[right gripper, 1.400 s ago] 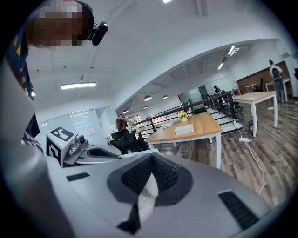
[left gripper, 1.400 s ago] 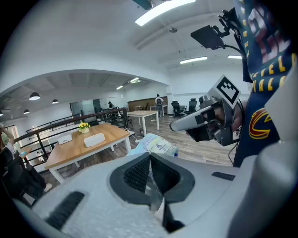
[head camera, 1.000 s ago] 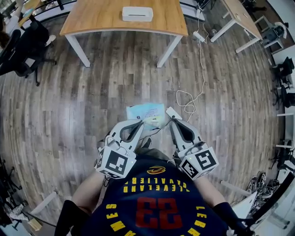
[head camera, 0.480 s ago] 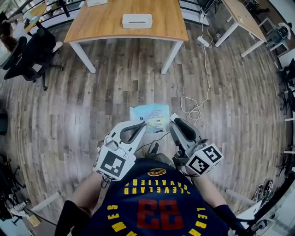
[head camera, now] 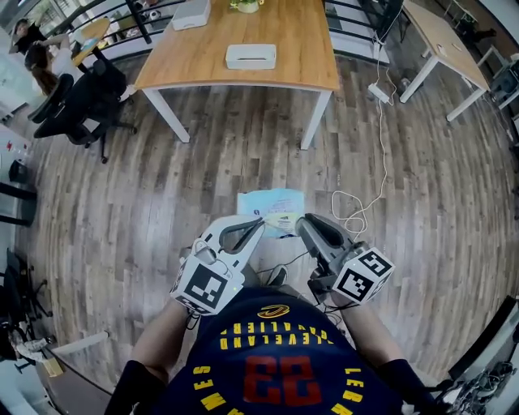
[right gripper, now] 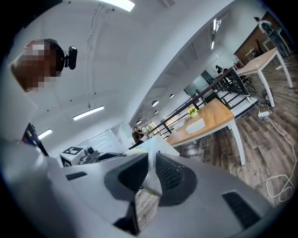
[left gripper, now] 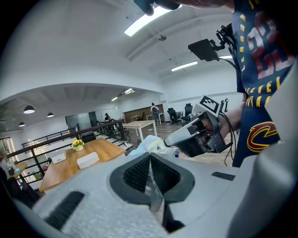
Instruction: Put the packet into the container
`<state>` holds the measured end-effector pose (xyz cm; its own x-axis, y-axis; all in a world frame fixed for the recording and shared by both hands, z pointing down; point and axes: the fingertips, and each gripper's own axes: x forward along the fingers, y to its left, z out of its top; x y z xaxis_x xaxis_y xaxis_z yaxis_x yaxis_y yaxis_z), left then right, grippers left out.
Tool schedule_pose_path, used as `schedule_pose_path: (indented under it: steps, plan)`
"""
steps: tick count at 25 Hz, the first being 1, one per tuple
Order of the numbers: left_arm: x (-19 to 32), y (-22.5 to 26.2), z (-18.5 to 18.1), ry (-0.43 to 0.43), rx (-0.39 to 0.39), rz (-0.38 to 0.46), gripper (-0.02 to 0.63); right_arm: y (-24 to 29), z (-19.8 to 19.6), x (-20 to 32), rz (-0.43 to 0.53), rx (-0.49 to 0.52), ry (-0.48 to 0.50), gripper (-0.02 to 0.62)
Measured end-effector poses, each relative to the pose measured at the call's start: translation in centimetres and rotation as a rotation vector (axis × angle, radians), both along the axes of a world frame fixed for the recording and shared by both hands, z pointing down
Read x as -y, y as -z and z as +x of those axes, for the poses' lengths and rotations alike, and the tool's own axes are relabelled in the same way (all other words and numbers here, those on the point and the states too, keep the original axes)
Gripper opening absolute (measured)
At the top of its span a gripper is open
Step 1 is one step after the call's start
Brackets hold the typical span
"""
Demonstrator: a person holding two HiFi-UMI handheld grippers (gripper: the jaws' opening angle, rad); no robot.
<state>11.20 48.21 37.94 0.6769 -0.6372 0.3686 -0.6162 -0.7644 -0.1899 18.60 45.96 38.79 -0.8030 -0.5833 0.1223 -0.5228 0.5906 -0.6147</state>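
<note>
A light blue packet [head camera: 272, 206] hangs in front of me above the wooden floor, held at its two near corners. My left gripper [head camera: 258, 223] is shut on its left corner and my right gripper [head camera: 300, 220] on its right corner. In the left gripper view the packet's film [left gripper: 150, 173] is pinched between the dark pads, with the right gripper [left gripper: 195, 135] beyond. In the right gripper view a packet corner [right gripper: 150, 179] sits between the closed pads. A white container [head camera: 250, 56] rests on the wooden table [head camera: 302, 49] far ahead.
A second white box [head camera: 192, 14] and a flower pot [head camera: 247, 5] stand at the table's far edge. A white cable [head camera: 357, 212] and power strip [head camera: 379, 91] lie on the floor to the right. Black office chairs [head camera: 85, 105] stand at the left, another table [head camera: 442, 40] at the right.
The table and its white container have come lower in the head view and look nearer. Both grippers keep the packet pinched in the same pose before my chest.
</note>
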Motion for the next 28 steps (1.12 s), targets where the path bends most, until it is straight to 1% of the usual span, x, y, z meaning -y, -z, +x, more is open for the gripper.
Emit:
schedule_pose_path:
  steps: [6, 10, 12, 15, 23, 28]
  plan:
    - [1.5, -0.7, -1.0, 0.045, 0.009, -0.008, 0.008, -0.9, -1.2, 1.7, -0.03, -0.008, 0.024, 0.044]
    - [3.0, -1.6, -2.3, 0.058, 0.013, -0.017, 0.008, -2.0, -2.6, 3.2, -0.049, -0.045, 0.037, 0.043]
    - [4.0, -2.1, -3.0, 0.044, 0.02, -0.012, 0.008, -2.5, -3.4, 4.4, -0.054, -0.068, 0.034, 0.041]
    - [6.1, -2.6, -4.5, 0.02, 0.007, -0.017, 0.008, -2.8, -4.7, 6.4, -0.062, -0.079, 0.022, 0.04]
    - [12.8, -2.7, -8.2, -0.06, -0.019, -0.024, 0.008, -3.0, -8.3, 12.7, -0.088, -0.108, -0.052, 0.037]
    - [16.3, -3.0, -11.0, -0.106, -0.012, -0.018, 0.008, -3.4, -11.1, 15.7, -0.115, -0.129, -0.089, 0.036]
